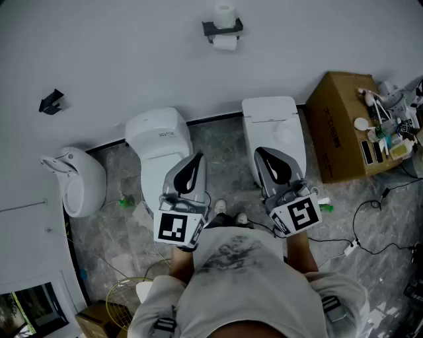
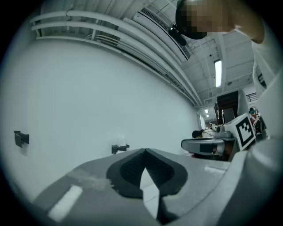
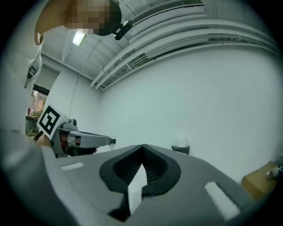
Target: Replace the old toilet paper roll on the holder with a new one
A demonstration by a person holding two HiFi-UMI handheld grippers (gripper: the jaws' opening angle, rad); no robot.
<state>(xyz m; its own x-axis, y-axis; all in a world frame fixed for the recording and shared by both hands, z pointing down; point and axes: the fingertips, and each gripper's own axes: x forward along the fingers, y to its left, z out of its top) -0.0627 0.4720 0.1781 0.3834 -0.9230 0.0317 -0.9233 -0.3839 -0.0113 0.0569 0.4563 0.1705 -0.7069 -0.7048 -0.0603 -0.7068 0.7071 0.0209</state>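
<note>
On the wall's left part sits a small black bracket [image 1: 51, 101], and below it, at the floor's left edge, a white wall-hung basin-like fixture [image 1: 76, 179]. Next comes the left toilet [image 1: 158, 138]; the left gripper [image 1: 197, 158] hangs over its bowl, jaws pressed together on nothing. High on the wall, well beyond both grippers, is the black holder [image 1: 223, 29], with one white roll [image 1: 225, 13] standing on top and another roll [image 1: 226, 43] hung beneath. The right gripper [image 1: 259, 153], jaws likewise closed and empty, covers the seat of the right toilet [image 1: 271, 119]. A cardboard box [image 1: 337, 129] stands against the wall's right end, and black cables [image 1: 370, 218] lie on the floor.

The clutter on the box runs off the right edge. In both gripper views the rolls fade into the pale wall.
</note>
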